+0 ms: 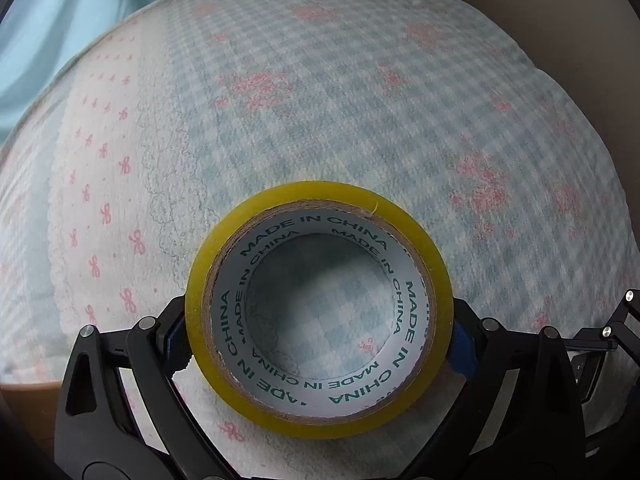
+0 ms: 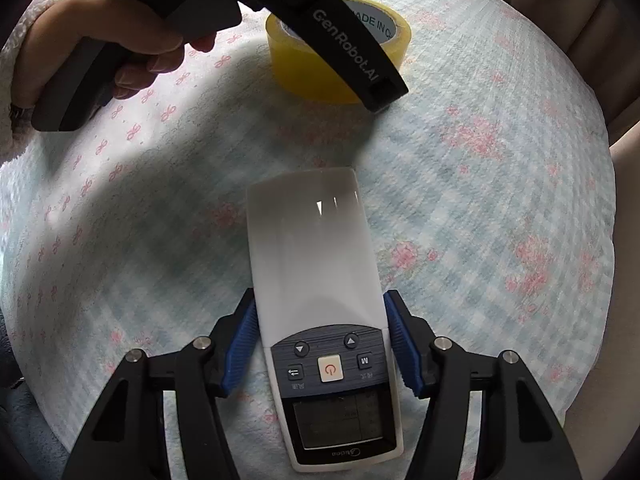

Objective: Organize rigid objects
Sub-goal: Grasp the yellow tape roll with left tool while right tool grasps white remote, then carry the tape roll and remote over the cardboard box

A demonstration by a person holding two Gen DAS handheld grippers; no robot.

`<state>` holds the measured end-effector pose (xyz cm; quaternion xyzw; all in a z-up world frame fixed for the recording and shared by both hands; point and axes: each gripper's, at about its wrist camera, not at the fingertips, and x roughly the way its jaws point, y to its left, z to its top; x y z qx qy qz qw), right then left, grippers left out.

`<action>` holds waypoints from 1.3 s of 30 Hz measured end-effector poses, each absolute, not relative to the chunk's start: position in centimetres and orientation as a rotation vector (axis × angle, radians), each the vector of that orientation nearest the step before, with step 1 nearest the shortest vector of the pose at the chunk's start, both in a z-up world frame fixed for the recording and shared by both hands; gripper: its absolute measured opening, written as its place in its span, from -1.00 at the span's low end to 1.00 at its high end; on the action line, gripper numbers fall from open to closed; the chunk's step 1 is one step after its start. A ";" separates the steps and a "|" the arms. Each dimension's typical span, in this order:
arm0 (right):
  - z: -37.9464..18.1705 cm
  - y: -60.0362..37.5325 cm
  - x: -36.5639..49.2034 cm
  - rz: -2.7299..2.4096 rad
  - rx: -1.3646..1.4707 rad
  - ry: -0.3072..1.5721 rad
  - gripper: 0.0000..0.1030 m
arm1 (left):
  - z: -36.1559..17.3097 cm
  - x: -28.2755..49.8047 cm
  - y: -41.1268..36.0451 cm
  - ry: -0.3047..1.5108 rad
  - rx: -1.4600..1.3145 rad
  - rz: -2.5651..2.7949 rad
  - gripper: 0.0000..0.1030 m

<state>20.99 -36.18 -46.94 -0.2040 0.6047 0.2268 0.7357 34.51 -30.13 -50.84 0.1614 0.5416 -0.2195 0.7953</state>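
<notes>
A yellow tape roll (image 1: 320, 191) lies flat on the checked cloth (image 1: 360, 100). My left gripper (image 1: 320, 342) points down over it, and its blue pads (image 1: 463, 346) touch both sides of the roll. The right wrist view shows the same roll (image 2: 304, 76) behind a left finger (image 2: 382, 94), with a hand (image 2: 120, 28) on the handle. A white remote control (image 2: 312, 248) lies buttons up on the cloth. My right gripper (image 2: 322, 300) straddles it, its blue pads (image 2: 240, 344) against the remote's long sides.
The cloth (image 2: 500, 200), blue-checked with pink flowers, covers a padded surface that drops off all round. Light blue fabric (image 1: 60, 20) lies beyond it at upper left, and beige upholstery (image 2: 592, 20) borders it on the right. The other gripper's black linkage (image 1: 616, 328) is close by.
</notes>
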 end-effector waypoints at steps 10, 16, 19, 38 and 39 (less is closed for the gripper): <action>-47.4 -32.8 22.7 0.513 -0.563 1.452 0.08 | -50.5 34.0 -29.9 1.158 0.355 -0.479 0.87; -47.5 -32.0 23.3 0.520 -0.592 1.443 0.07 | -49.5 33.7 -29.1 1.155 0.345 -0.472 0.87; -46.6 -32.3 22.7 0.500 -0.583 1.416 0.07 | -48.6 33.2 -28.6 1.147 0.338 -0.468 0.87; -35.7 -31.9 22.6 0.419 -0.492 1.324 0.07 | -36.3 30.1 -20.3 1.061 0.227 -0.397 0.87; -34.7 -31.5 22.3 0.416 -0.499 1.312 0.07 | -35.5 29.8 -19.4 1.054 0.221 -0.389 0.87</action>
